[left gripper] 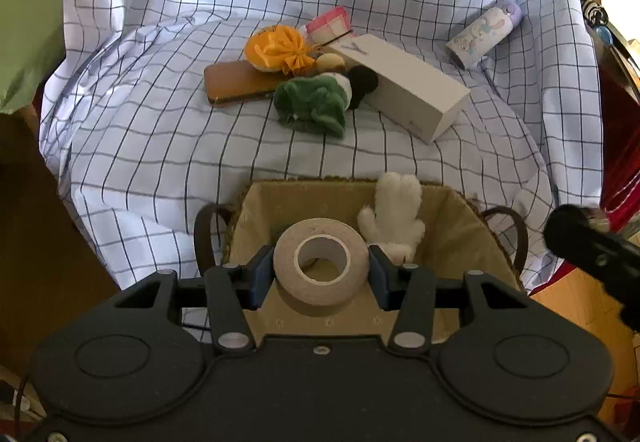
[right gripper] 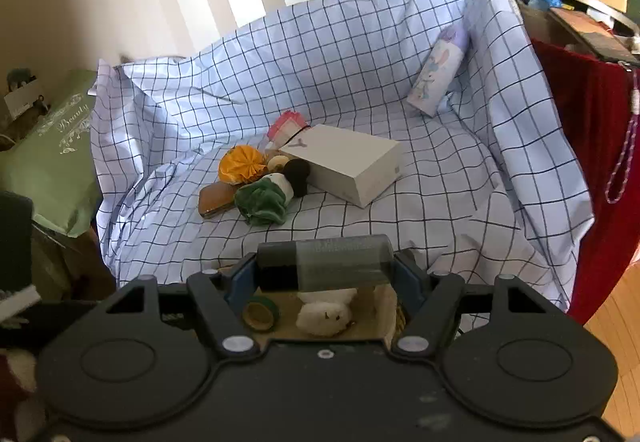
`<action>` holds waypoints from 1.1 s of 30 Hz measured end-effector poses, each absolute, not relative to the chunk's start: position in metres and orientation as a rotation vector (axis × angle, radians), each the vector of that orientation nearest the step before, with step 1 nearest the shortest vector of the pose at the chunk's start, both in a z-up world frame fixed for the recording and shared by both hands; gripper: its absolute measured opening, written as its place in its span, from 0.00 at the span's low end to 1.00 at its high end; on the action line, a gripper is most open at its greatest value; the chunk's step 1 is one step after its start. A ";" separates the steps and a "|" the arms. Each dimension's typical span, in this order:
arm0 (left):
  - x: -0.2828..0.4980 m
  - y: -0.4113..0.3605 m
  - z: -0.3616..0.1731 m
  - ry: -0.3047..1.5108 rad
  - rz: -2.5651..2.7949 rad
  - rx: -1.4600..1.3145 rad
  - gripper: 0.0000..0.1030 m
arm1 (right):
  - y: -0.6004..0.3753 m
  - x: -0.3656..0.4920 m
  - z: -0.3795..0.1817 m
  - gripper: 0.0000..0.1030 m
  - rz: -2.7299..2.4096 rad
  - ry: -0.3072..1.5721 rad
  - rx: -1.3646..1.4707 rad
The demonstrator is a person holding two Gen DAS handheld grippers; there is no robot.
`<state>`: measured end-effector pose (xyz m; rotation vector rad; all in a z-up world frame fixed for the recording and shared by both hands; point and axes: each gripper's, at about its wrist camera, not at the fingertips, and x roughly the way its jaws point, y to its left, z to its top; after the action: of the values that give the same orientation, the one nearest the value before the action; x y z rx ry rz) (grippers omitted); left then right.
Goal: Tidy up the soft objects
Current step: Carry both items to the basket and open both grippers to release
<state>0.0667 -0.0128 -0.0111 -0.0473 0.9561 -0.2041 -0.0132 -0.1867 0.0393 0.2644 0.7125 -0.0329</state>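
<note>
My left gripper (left gripper: 321, 268) is shut on a beige tape roll (left gripper: 321, 264) and holds it over the woven basket (left gripper: 472, 218). A white plush toy (left gripper: 394, 218) lies in the basket. My right gripper (right gripper: 324, 274) is shut on a dark grey cylinder (right gripper: 324, 262) above the same basket, where the white plush (right gripper: 324, 316) and a small green tape roll (right gripper: 260, 312) lie. A green plush toy (left gripper: 314, 104) lies on the checked cloth (left gripper: 160, 146) further back; it also shows in the right wrist view (right gripper: 264, 198).
Behind the green plush lie an orange bow ornament (left gripper: 276, 48), a brown flat case (left gripper: 236, 82), a white box (left gripper: 408, 84), a pink box (left gripper: 330, 24) and a pastel printed tube (left gripper: 484, 34). A green cushion (left gripper: 24, 22) lies left. Red cloth (right gripper: 592, 170) hangs right.
</note>
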 end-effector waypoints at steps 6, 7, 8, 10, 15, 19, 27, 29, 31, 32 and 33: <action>0.055 -0.013 -0.022 0.964 -0.181 -0.053 0.47 | -0.184 -0.019 0.042 0.68 -0.037 0.721 0.262; 0.055 -0.012 -0.025 0.966 -0.174 -0.053 0.47 | -0.184 -0.019 0.040 0.68 -0.042 0.725 0.261; 0.055 -0.011 -0.027 0.968 -0.170 -0.053 0.47 | -0.183 -0.018 0.039 0.68 -0.046 0.729 0.259; 0.052 -0.010 -0.030 0.969 -0.166 -0.054 0.48 | -0.182 -0.018 0.036 0.68 -0.053 0.738 0.258; 0.044 -0.004 -0.029 0.939 -0.136 -0.061 0.55 | -0.180 -0.017 0.029 0.68 -0.050 0.765 0.255; 0.036 -0.001 -0.029 0.913 -0.095 -0.063 0.58 | -0.181 -0.016 0.022 0.68 -0.055 0.792 0.263; 0.028 -0.001 -0.031 0.893 -0.065 -0.054 0.62 | -0.172 -0.014 0.012 0.68 -0.060 0.808 0.224; 0.028 -0.001 -0.032 0.895 -0.064 -0.048 0.63 | -0.171 -0.013 0.011 0.68 -0.051 0.810 0.226; 0.027 -0.002 -0.032 0.894 -0.063 -0.042 0.63 | -0.171 -0.012 0.010 0.68 -0.045 0.807 0.228; 0.027 -0.002 -0.033 0.894 -0.063 -0.038 0.63 | -0.171 -0.011 0.010 0.68 -0.044 0.806 0.229; 0.027 -0.003 -0.033 0.894 -0.062 -0.035 0.63 | -0.170 -0.011 0.010 0.69 -0.045 0.806 0.229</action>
<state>0.0267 -0.0026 -0.0327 -0.0352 0.8940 -0.0622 -0.0106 -0.1701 0.0097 0.2293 0.8064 -0.0448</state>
